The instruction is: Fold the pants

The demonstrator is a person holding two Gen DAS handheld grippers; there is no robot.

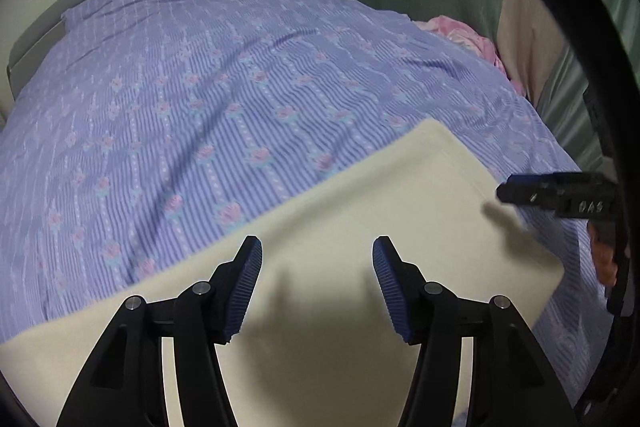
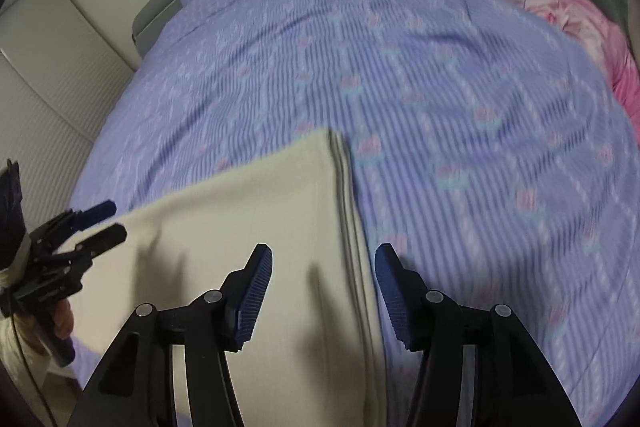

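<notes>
Both grippers, left gripper and right gripper, jaws spread, holding nothing. Cream pants lie lower-centre on bed, stacked edges showing; probably folded, maybe one fold left.

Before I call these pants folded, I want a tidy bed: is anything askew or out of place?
The cream pants lie flat, layered edges lined up along their right side. Both grippers, left and right, are open above them. The only stray thing is a crumpled pink cloth bunched at the bed's far right edge.
</notes>
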